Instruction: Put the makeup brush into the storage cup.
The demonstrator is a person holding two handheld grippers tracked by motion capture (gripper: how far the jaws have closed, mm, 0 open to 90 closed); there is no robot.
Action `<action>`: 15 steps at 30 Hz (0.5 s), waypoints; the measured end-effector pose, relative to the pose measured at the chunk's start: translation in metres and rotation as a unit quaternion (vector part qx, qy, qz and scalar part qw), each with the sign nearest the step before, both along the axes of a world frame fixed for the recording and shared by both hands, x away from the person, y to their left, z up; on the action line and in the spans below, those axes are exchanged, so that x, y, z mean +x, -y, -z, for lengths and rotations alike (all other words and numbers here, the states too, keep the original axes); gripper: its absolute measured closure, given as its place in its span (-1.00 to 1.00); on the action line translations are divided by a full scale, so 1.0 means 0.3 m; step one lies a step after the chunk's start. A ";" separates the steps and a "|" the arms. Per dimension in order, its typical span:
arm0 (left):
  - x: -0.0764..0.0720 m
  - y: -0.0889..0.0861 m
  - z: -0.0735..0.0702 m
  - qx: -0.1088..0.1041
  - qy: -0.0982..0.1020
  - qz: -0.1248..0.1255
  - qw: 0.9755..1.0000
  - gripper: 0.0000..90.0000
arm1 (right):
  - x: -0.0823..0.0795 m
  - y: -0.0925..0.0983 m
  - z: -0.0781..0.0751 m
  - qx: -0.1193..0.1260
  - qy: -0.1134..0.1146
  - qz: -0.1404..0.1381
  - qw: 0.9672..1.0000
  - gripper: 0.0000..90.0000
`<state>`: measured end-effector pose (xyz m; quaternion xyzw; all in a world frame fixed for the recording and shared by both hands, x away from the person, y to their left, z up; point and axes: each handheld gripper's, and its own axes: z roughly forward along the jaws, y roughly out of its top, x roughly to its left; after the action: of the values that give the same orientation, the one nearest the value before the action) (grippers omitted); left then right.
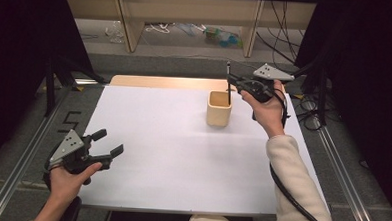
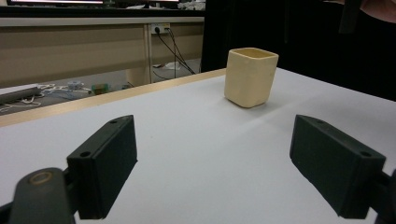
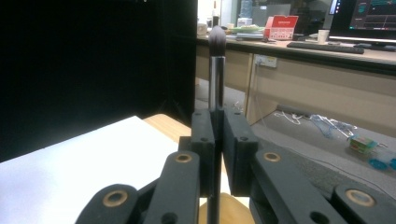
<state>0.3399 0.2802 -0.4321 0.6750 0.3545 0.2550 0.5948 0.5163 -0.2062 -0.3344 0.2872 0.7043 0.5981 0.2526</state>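
Your white counter (image 1: 172, 154) has a wooden far edge. Black curtains (image 1: 16, 47) flank you on both sides. Beyond, cables (image 1: 282, 39) trail over the grey floor (image 1: 186, 52) under a beige desk (image 3: 299, 74) carrying monitors (image 3: 369, 18).

1. A white counter (image 1: 172, 154) with a wooden far edge.
2. Loose cables (image 1: 160, 28) on the floor beyond it.
3. A keyboard (image 3: 324, 46), a red box (image 3: 281, 26) and a paper cup (image 3: 322, 36) on a far desk.
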 end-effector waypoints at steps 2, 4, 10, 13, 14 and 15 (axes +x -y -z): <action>0.000 0.001 0.000 0.000 0.000 0.000 1.000 -0.67 | 0.003 0.000 0.002 -0.001 0.002 0.003 1.000 0.87; -0.001 0.001 0.000 0.000 0.000 0.000 1.000 -0.67 | 0.006 0.000 0.003 -0.002 0.004 0.005 1.000 0.87; -0.001 0.001 0.000 0.001 0.000 0.000 1.000 -0.67 | 0.011 -0.005 0.004 -0.003 0.001 0.008 1.000 0.87; -0.001 0.001 0.000 0.000 0.000 0.000 1.000 -0.67 | 0.014 -0.008 0.005 -0.001 0.003 0.010 1.000 0.87; -0.001 0.001 0.000 0.000 0.000 0.000 1.000 -0.67 | 0.016 -0.008 0.006 -0.001 0.005 0.009 1.000 0.87; -0.001 0.001 0.000 0.001 0.000 0.000 1.000 -0.67 | 0.015 -0.009 0.006 0.001 0.000 0.009 1.000 0.87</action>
<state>0.3397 0.2800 -0.4320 0.6753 0.3544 0.2551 0.5943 0.5208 -0.2034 -0.3361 0.2938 0.7013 0.5962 0.2576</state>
